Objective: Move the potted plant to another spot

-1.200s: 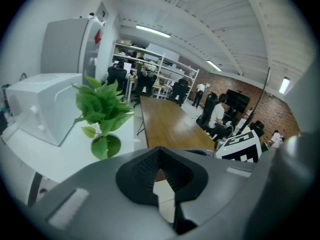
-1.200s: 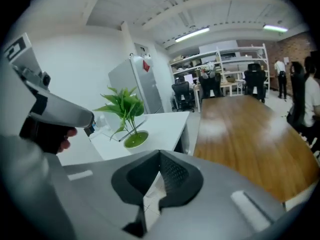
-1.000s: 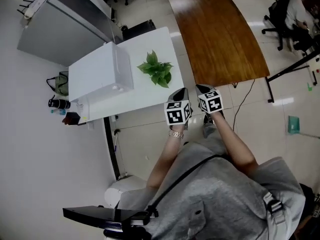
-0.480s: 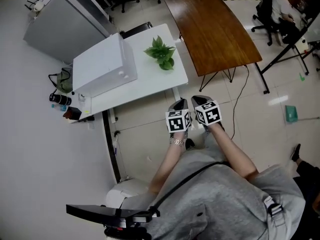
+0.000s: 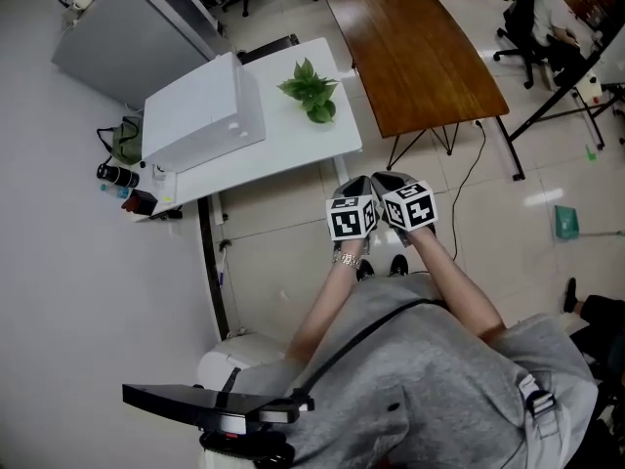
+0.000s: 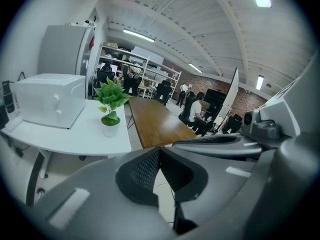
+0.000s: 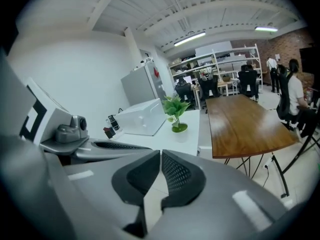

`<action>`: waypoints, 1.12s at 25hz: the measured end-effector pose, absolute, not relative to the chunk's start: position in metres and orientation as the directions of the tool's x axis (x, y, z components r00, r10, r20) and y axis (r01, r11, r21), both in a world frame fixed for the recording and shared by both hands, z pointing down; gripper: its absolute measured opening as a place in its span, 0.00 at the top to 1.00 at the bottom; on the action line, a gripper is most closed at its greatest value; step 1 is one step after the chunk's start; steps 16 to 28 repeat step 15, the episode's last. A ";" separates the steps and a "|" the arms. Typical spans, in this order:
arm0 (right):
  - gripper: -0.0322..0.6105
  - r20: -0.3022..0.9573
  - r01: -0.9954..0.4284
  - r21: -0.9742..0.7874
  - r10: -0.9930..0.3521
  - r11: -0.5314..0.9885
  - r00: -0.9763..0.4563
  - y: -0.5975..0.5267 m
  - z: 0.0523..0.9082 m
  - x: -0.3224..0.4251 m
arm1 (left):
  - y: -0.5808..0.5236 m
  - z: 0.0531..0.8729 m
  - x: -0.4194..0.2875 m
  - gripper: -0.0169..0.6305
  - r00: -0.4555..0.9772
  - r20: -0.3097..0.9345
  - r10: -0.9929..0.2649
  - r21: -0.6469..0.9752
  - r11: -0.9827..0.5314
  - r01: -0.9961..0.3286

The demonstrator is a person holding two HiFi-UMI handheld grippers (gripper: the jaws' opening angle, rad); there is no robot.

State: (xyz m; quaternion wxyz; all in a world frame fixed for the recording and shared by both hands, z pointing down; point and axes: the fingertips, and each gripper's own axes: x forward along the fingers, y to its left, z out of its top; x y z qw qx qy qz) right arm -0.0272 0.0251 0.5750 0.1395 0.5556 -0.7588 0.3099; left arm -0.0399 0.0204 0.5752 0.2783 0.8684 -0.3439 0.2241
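The potted plant (image 5: 311, 90), green leaves in a small white pot, stands on the white table (image 5: 283, 154) near its right edge, beside a white box-shaped appliance (image 5: 200, 113). Both grippers hang over the floor, short of the table's near corner and side by side. My left gripper (image 5: 352, 186) and right gripper (image 5: 389, 180) are both shut with nothing between the jaws. In the left gripper view the plant (image 6: 111, 106) is ahead to the left, beyond the shut left gripper (image 6: 160, 150). In the right gripper view the plant (image 7: 176, 113) is straight ahead, far beyond the shut right gripper (image 7: 161, 153).
A brown wooden table (image 5: 415, 52) adjoins the white one on the right. A grey cabinet (image 5: 127, 37) stands behind the appliance. Black items (image 5: 117, 176) sit at the table's left end. A seated person (image 5: 552, 13) and office chairs are at the far right.
Both grippers have drawn back from the white table's near edge and now hang over the floor. The plant has not moved on the table.
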 end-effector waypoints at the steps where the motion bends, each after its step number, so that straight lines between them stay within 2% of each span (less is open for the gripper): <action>1: 0.95 0.553 -0.929 -0.322 -0.760 0.184 -0.342 0.026 0.574 -0.023 | 0.022 0.576 -0.036 0.95 0.666 0.583 -0.466 0.331 -0.612 -0.718; 10: 0.93 0.502 -0.908 -0.367 -0.779 0.201 -0.375 0.015 0.556 -0.014 | 0.010 0.562 -0.028 0.95 0.655 0.568 -0.498 0.292 -0.622 -0.727; 28: 0.93 0.497 -0.893 -0.392 -0.767 0.219 -0.406 0.013 0.551 -0.017 | 0.005 0.563 -0.029 0.95 0.650 0.571 -0.502 0.299 -0.610 -0.734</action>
